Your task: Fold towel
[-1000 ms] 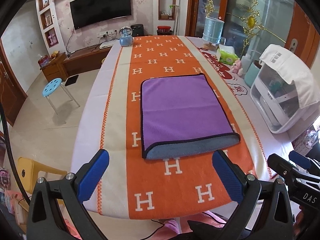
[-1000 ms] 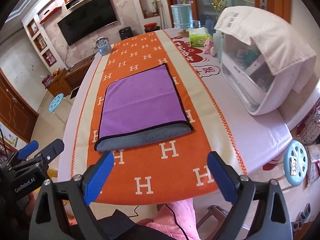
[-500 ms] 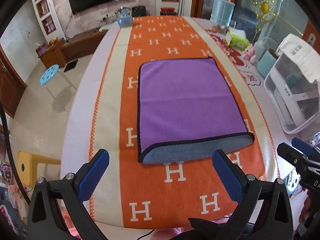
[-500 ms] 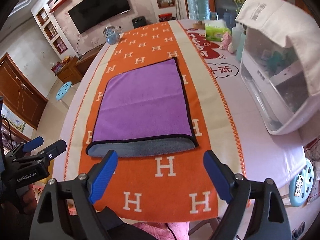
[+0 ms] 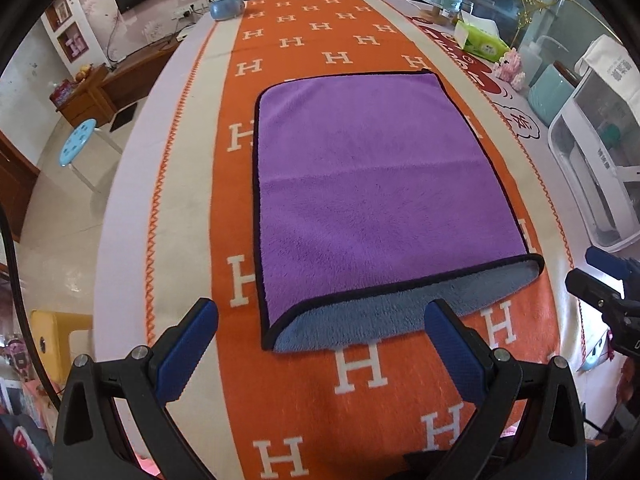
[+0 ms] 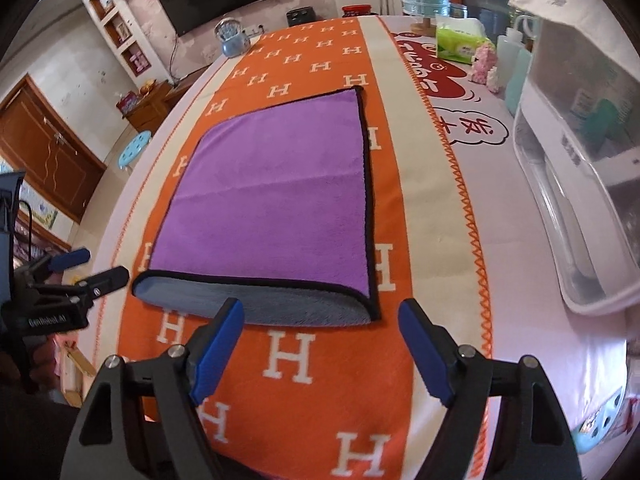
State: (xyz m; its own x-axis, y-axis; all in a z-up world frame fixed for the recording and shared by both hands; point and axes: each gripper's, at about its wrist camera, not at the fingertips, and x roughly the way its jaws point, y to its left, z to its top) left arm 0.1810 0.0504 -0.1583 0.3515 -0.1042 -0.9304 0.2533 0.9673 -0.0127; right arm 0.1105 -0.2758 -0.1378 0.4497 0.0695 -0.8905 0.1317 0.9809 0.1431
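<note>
Purple towel (image 5: 368, 184) flat on orange runner (image 5: 320, 392) mid-bench, grey underside showing at near edge. My left tool (image 5: 320, 344) and right tool (image 6: 320, 344) both wide open, empty. Soft, light, floppy; I'd pinch near corners

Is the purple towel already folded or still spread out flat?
Folded once: the purple towel has a grey layer peeking out under its near edge.

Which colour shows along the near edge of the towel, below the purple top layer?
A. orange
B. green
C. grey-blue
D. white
C: a grey-blue strip of the towel lies along its near edge, peeking out under the black-trimmed purple layer, in both views.
</note>
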